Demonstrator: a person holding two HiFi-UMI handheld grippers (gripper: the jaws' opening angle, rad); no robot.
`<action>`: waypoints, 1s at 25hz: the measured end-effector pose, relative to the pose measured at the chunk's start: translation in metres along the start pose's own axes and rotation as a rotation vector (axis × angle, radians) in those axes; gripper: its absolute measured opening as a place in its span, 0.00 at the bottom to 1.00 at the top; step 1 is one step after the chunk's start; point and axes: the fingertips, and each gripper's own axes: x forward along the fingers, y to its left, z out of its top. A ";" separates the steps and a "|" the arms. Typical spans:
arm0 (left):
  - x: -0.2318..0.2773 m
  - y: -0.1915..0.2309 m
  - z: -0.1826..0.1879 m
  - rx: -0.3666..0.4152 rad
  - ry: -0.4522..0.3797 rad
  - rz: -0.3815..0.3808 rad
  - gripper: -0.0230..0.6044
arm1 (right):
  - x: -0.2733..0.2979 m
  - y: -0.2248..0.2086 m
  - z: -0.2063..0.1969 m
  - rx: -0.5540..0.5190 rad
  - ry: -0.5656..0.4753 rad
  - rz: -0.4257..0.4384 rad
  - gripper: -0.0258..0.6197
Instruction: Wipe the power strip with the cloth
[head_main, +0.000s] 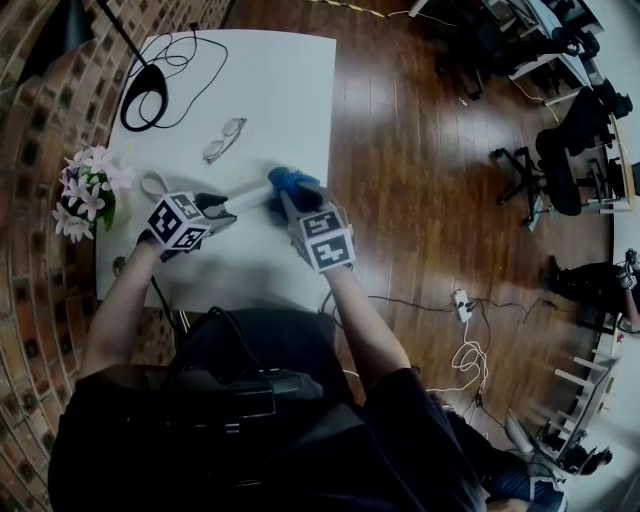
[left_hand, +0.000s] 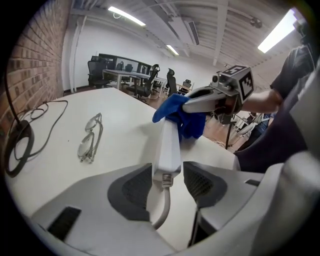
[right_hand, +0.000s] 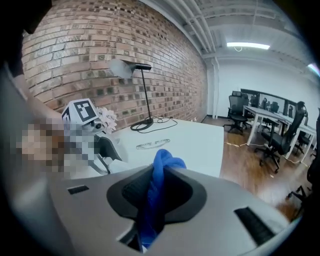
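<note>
The left claw is gripping the cord end of the white strip. Its jaws are standing wide with a pad against each side, and the strip is running straight ahead from it over the bench toward the right claw. The right claw is pinching a blue cloth between nearly closed jaws, with the cloth bunching out past the tips and resting against the strip's far end, directly ahead of the left claw. Glasses are lying on the bench ahead and to the left of the left claw.
</note>
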 end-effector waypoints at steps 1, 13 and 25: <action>0.000 0.001 0.000 0.023 -0.004 0.033 0.39 | 0.002 -0.001 -0.003 0.001 0.011 -0.003 0.14; 0.004 -0.001 -0.003 0.207 0.015 0.282 0.32 | 0.000 -0.005 -0.026 0.106 -0.012 0.050 0.14; 0.008 0.000 -0.006 0.196 0.046 0.260 0.32 | -0.064 -0.073 0.000 0.315 -0.228 -0.138 0.13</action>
